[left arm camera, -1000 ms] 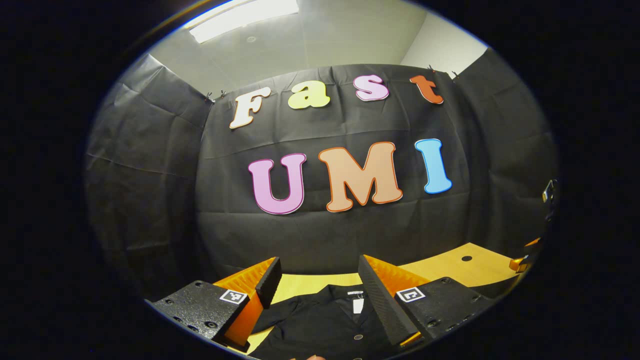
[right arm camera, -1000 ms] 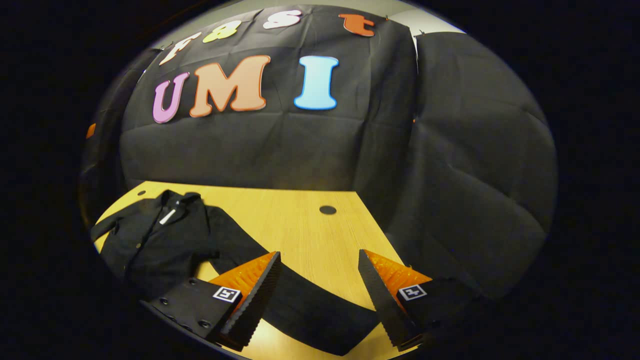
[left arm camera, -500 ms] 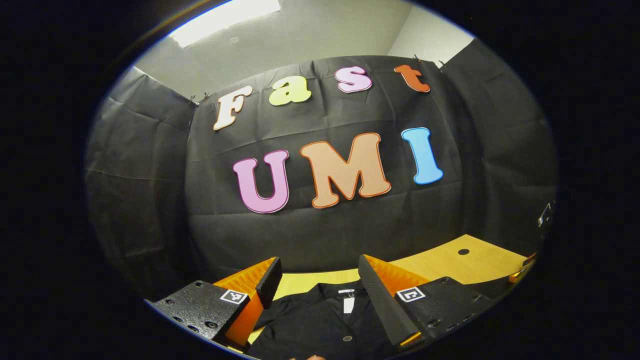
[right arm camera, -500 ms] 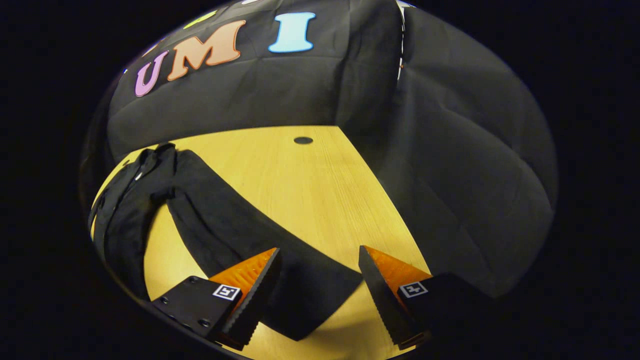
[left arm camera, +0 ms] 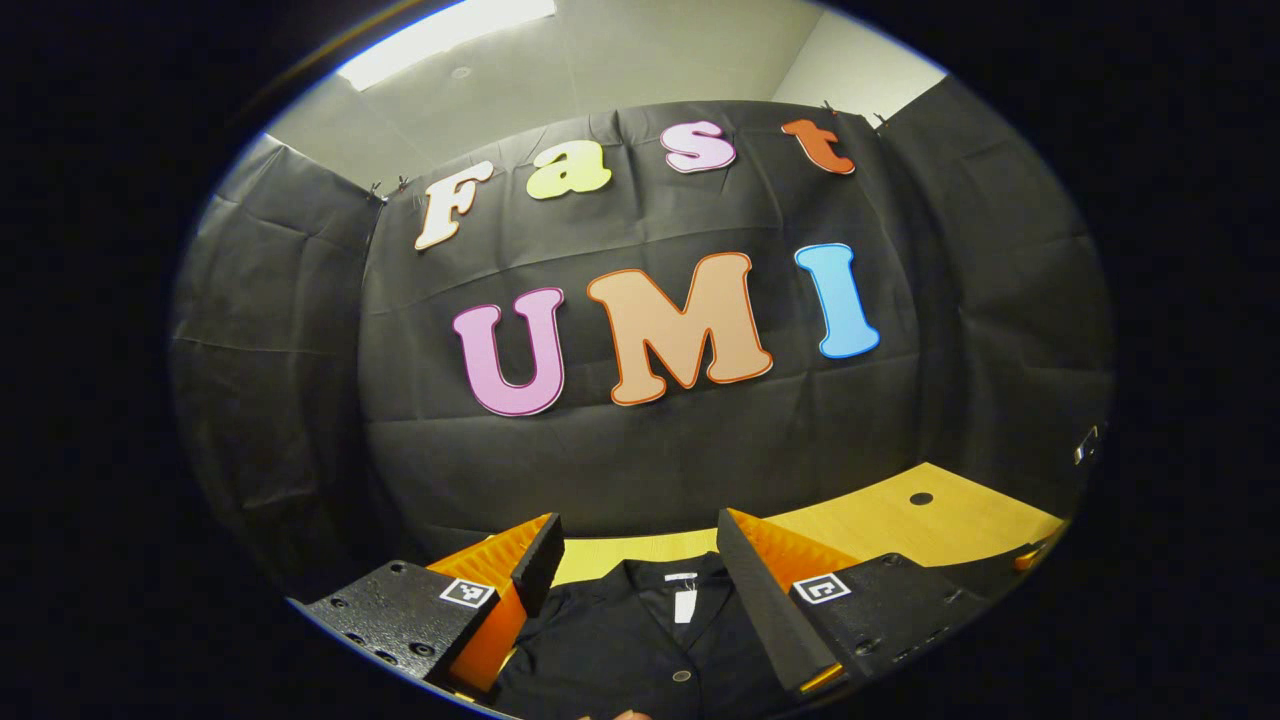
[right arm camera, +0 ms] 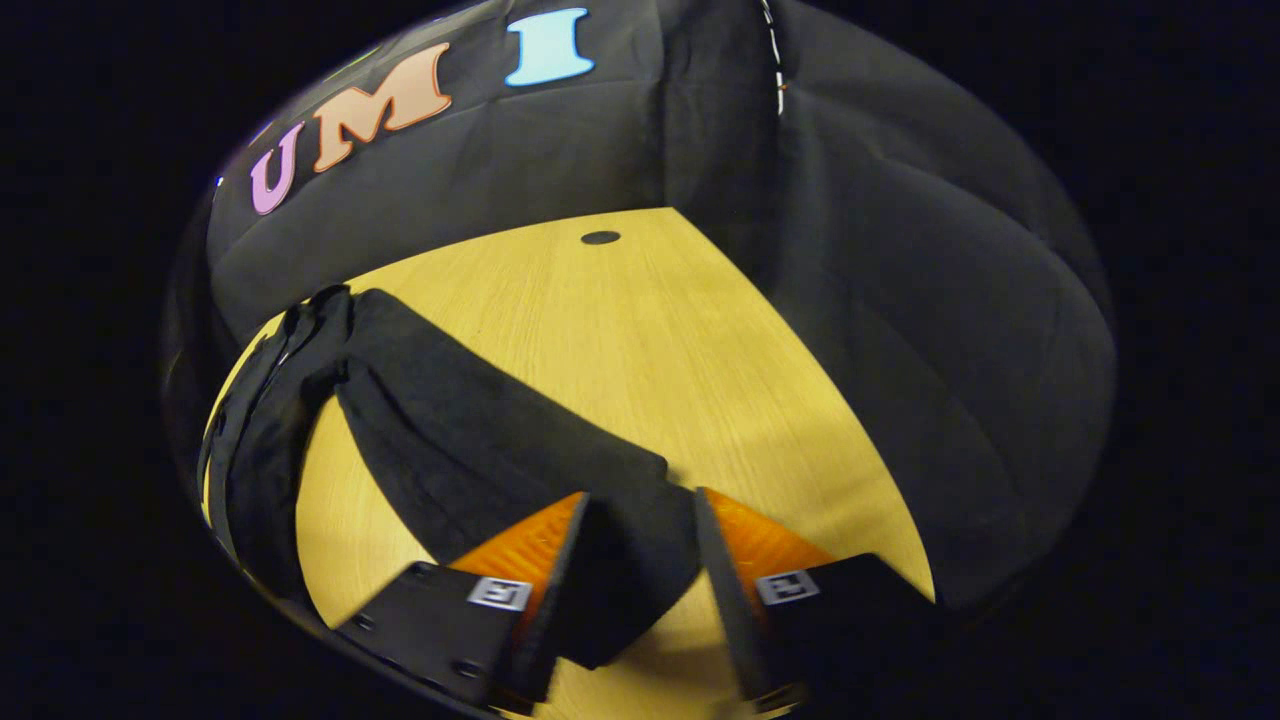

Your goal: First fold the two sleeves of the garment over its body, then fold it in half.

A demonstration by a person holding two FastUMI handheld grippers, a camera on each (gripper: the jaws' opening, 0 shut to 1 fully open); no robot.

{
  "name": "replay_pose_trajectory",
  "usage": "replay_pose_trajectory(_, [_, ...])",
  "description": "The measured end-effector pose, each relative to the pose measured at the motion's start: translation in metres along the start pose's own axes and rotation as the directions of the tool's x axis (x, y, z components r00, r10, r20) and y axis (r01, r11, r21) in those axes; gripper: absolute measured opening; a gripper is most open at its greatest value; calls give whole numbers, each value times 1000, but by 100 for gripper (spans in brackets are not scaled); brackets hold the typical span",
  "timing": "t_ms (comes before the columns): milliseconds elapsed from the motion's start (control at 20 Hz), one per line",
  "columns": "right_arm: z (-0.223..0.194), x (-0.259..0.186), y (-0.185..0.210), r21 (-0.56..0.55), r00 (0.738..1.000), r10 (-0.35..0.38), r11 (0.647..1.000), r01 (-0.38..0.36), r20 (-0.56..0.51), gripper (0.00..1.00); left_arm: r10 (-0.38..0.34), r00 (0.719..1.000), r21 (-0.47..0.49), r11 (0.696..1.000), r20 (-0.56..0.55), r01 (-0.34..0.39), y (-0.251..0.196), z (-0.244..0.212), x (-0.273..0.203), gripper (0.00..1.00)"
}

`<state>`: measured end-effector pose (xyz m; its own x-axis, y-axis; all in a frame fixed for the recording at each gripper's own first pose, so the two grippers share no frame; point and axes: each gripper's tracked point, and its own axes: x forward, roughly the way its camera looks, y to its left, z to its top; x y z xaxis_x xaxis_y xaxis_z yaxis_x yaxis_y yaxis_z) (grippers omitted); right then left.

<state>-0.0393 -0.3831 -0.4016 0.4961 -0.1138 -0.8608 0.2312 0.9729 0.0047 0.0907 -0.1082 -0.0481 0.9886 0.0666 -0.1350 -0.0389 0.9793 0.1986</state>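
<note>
The wooden table (right arm camera: 640,340) carries my black garment (left arm camera: 640,650), laid flat with its collar toward the booth's back wall. From the garment's body one sleeve (right arm camera: 480,440) runs out across the table toward me. My right gripper (right arm camera: 640,590) has its fingers narrowed around the sleeve's cuff end, though I cannot tell whether both press it. My left gripper (left arm camera: 640,590) hangs spread above the garment's collar, holding nothing.
</note>
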Motion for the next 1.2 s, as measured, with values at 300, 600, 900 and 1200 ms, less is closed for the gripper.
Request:
replay_pose_trajectory(300, [10,-10,31,92,999,20,996,-22,26,3,26,1000,-12,1000,5,-26,27,-4,-9,93])
replay_pose_trajectory(600, [71,-50,114,123,982,116,983,-135,149,3,66,998,-53,996,5,-66,86,-21,-15,93])
replay_pose_trajectory(900, [117,-77,214,-14,954,202,979,-204,221,2,116,993,-70,991,17,-114,148,-28,-23,93])
replay_pose_trajectory(1200, [146,-94,296,-115,921,277,960,-254,274,2,174,985,-87,981,4,-173,203,-41,-35,93])
